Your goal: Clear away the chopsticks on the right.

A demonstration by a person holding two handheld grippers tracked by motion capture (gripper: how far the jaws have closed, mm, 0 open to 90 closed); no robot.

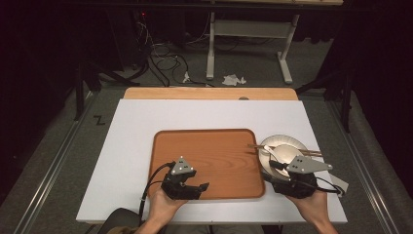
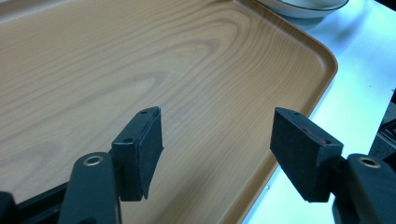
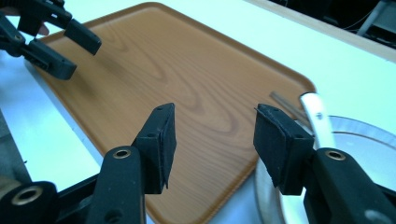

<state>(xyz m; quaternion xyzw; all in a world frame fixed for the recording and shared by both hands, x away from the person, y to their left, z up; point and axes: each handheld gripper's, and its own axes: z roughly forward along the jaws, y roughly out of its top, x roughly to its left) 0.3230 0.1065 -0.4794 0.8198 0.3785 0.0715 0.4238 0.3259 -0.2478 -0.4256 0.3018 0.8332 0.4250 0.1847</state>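
The plate, beside the tray's right edge, is lain nearest the right gripper; both grippers' jaws are held open and empty, the left gripper over the tray's near edge.

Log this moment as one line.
left gripper: open, over tray | right gripper: open, near plate | tray: bare

Wood-grain tray, smooth satin sheen; matt white desk; glossy white bowl (ceramic-looking); matt black gripper pads.
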